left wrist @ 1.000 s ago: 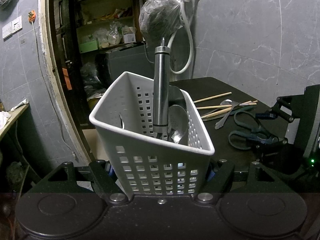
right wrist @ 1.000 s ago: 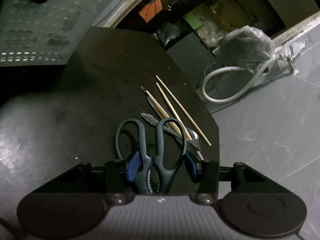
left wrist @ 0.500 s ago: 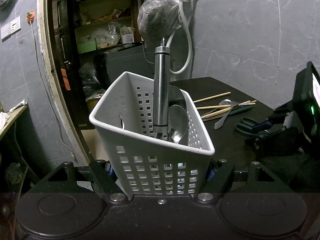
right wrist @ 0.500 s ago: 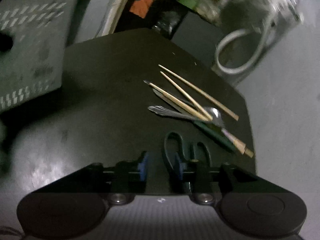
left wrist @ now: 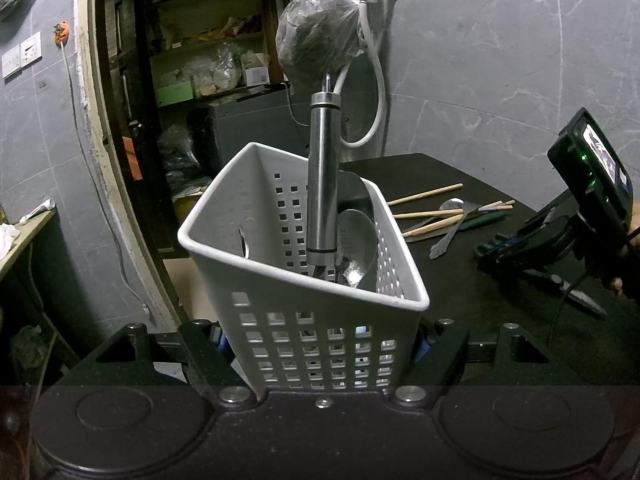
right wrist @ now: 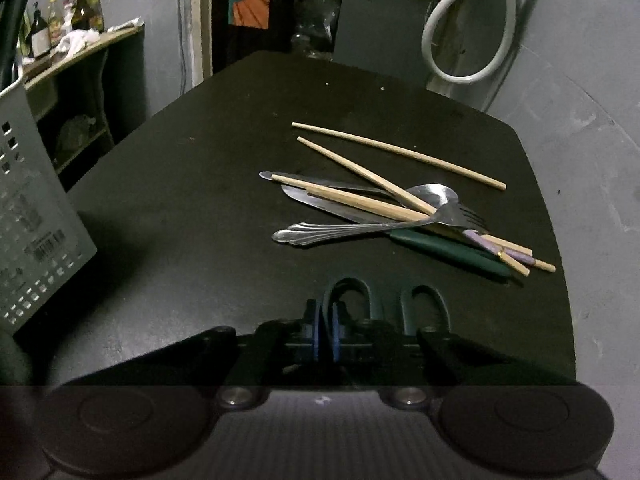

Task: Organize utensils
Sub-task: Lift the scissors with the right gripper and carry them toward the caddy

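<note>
on the black table point(right wrist: 168, 208), scissors point(right wrist: 352, 300) sit clamped in the right hand-held gripper point(right wrist: 325, 336).

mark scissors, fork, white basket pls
scissors point(right wrist: 426, 304): right wrist view, on the right handle loop.
fork point(right wrist: 360, 231): right wrist view, mid-handle, above the scalloped end.
white basket point(left wrist: 320, 344): left wrist view, on the perforated front wall below the rim.
</note>
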`<act>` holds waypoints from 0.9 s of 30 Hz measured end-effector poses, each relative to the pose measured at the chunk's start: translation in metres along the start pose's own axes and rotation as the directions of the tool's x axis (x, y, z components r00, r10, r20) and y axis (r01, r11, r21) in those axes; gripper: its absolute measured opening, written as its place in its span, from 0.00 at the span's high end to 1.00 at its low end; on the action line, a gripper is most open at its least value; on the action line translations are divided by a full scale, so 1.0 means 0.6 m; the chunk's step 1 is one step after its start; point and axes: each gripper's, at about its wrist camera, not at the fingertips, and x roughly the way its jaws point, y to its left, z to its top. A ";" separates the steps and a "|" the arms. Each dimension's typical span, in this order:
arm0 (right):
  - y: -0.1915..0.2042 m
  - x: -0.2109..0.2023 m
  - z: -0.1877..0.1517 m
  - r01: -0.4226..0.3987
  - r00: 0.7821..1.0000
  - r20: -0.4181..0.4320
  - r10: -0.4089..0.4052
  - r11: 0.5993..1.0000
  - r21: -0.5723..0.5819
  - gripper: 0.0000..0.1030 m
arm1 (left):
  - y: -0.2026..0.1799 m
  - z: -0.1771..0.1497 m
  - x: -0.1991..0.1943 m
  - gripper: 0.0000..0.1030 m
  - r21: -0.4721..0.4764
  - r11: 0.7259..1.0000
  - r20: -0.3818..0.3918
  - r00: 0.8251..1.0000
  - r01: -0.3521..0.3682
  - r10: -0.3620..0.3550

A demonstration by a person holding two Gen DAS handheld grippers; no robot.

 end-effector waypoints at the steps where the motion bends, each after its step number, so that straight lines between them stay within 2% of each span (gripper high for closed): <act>1: -0.005 0.000 0.001 -0.021 1.000 -0.002 0.021 1.000 0.019 0.95 | 0.000 -0.001 0.000 0.24 0.000 1.000 0.000 1.000 0.000 0.000; 7: -0.044 -0.041 -0.002 -0.126 0.990 0.085 0.113 0.975 0.181 0.95 | 0.000 -0.001 0.001 0.24 0.002 1.000 0.001 1.000 0.001 -0.001; 12: -0.081 -0.087 -0.003 -0.224 0.966 0.190 0.174 0.932 0.286 0.94 | 0.000 -0.001 0.003 0.24 0.003 1.000 0.001 1.000 0.003 -0.003; 16: -0.112 -0.123 -0.006 -0.316 0.931 0.299 0.210 0.875 0.368 0.94 | 0.000 0.000 0.005 0.24 0.004 1.000 0.001 1.000 0.004 -0.004; 21: -0.143 -0.135 -0.013 -0.406 0.892 0.383 0.239 0.795 0.450 0.94 | 0.001 -0.001 0.004 0.24 0.004 1.000 0.001 1.000 0.003 -0.003; 24: -0.166 -0.126 -0.028 -0.443 0.881 0.410 0.237 0.718 0.537 0.94 | 0.001 -0.001 0.004 0.24 0.003 1.000 0.001 1.000 0.003 -0.003; 27: -0.190 -0.106 -0.049 -0.456 0.880 0.416 0.229 0.650 0.608 0.94 | 0.000 -0.001 0.004 0.24 0.003 1.000 0.001 1.000 0.003 -0.003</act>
